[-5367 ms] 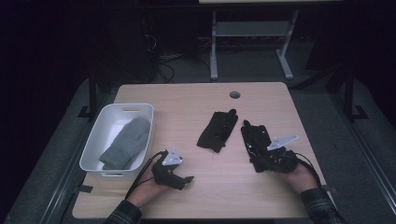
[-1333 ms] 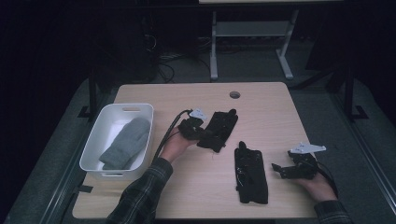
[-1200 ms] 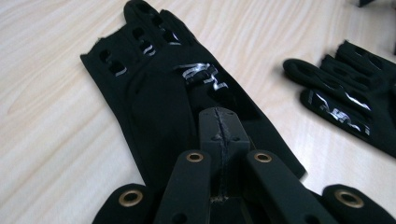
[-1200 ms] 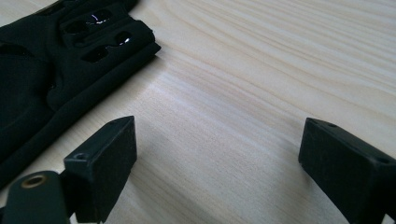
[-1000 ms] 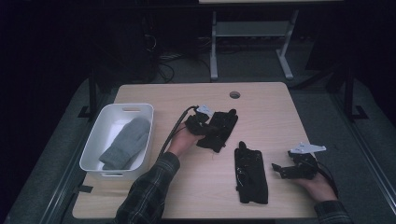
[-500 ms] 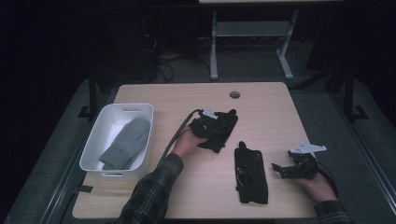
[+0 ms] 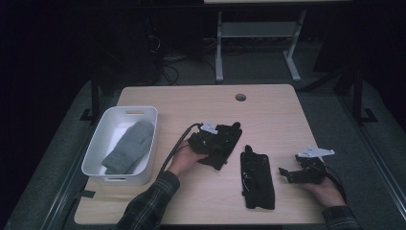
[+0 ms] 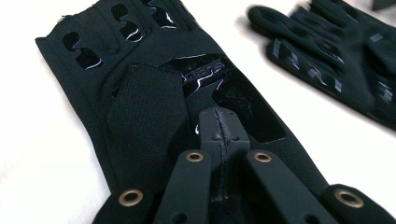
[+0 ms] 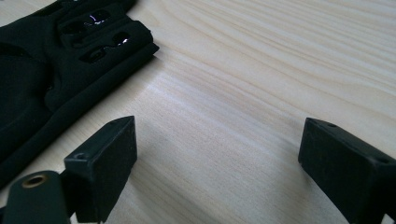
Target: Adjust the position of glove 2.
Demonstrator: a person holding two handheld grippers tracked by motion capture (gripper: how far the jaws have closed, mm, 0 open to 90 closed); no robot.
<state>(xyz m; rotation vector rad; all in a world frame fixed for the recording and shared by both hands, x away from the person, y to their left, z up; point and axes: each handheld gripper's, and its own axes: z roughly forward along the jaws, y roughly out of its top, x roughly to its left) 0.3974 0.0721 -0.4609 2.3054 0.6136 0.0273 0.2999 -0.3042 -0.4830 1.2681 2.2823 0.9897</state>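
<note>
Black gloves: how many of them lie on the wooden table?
2. One black glove lies mid-table under the left gripper; the other black glove lies nearer the right gripper. Others may be hidden in the white bin.

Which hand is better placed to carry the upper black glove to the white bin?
Left. Its tongs are shut on the upper black glove, nearer the white bin; the right tongs stand open over bare table.

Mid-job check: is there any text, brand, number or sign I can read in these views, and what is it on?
One glossy printed mark on the black glove just ahead of the left gripper: too dark and partly covered to read.
The other black glove carries glossy stripes, no letters.
White bin, grey mitten, table: no text.
</note>
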